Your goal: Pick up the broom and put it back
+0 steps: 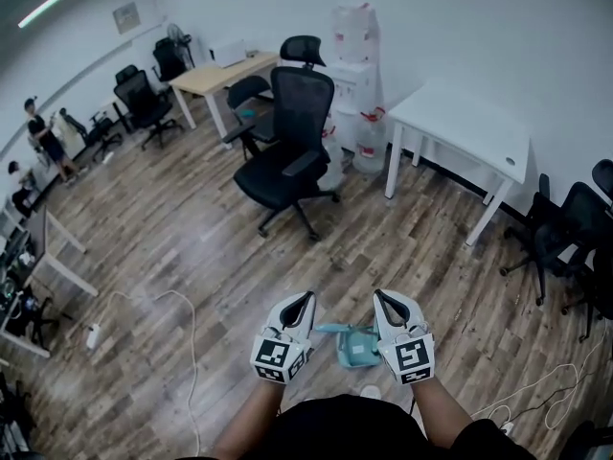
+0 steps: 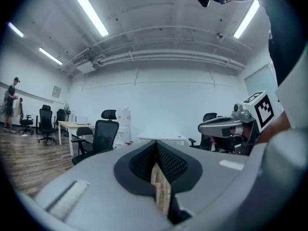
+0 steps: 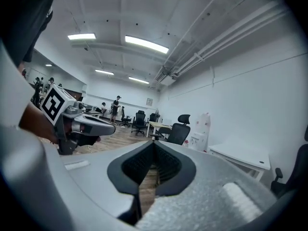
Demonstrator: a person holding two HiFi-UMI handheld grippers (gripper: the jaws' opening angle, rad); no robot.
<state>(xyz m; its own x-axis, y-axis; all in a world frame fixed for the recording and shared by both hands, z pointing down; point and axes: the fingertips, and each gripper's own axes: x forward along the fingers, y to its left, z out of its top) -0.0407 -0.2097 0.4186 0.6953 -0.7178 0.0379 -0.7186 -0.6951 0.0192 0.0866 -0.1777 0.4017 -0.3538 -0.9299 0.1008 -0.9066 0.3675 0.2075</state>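
Note:
No broom shows clearly in any view. A teal plastic thing (image 1: 351,345), perhaps a dustpan or a brush head, lies on the wooden floor between and below my two grippers. In the head view my left gripper (image 1: 305,298) and right gripper (image 1: 382,296) are held side by side above it, both pointing forward. The left gripper view shows the left gripper (image 2: 155,145) with its pads meeting at the tips and nothing between them. My right gripper (image 3: 154,146) is likewise shut and empty. Each gripper view catches the other gripper at its side.
A black office chair (image 1: 287,151) stands ahead, with a white table (image 1: 460,127) to its right and water bottles (image 1: 354,65) behind. A wooden desk (image 1: 215,75) is at the back left. More chairs (image 1: 565,228) stand at right. A white cable (image 1: 182,324) lies on the floor. People (image 1: 43,137) stand far left.

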